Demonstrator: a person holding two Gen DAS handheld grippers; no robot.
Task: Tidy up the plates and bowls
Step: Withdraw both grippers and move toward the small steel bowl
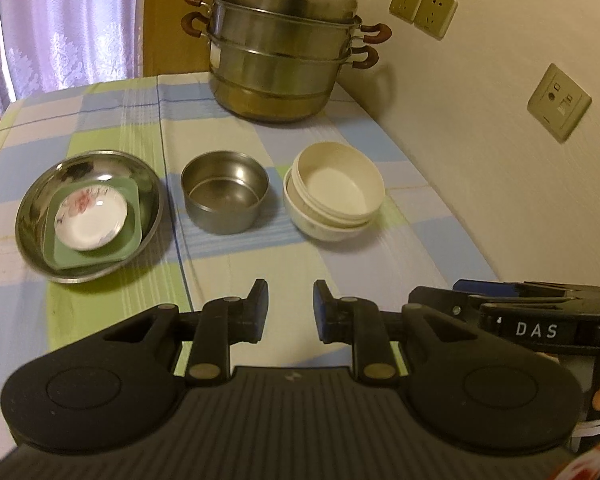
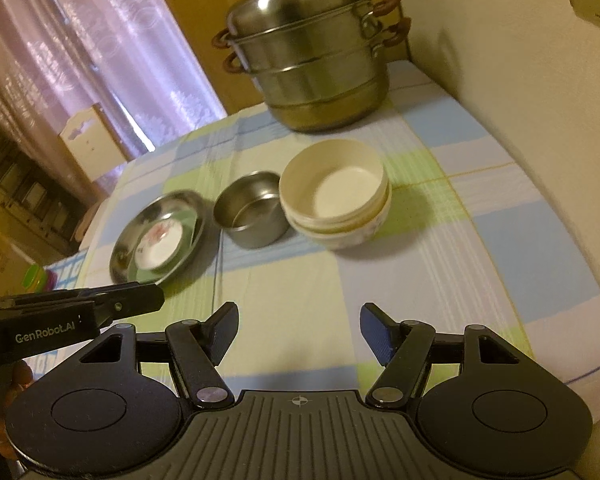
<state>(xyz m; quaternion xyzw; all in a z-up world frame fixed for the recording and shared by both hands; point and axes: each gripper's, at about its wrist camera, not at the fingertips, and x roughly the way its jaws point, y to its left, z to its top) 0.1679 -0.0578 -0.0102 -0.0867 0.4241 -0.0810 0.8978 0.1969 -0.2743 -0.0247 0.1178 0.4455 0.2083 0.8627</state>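
Steel cup (image 1: 225, 197), round and matte, ahead of left tool (image 1: 291, 310); right tool (image 2: 298, 330) angled down; both released, perhaps empty.

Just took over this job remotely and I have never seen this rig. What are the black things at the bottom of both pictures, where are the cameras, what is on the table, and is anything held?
Those are two hand-held grippers; each carries a camera looking along its fingers. One picture is from the left gripper, the other from the right gripper. Both are open and hold nothing. On the checked tablecloth: a steel dish holding a green plate and flowered saucer, a steel bowl, stacked white bowls and a steamer pot.
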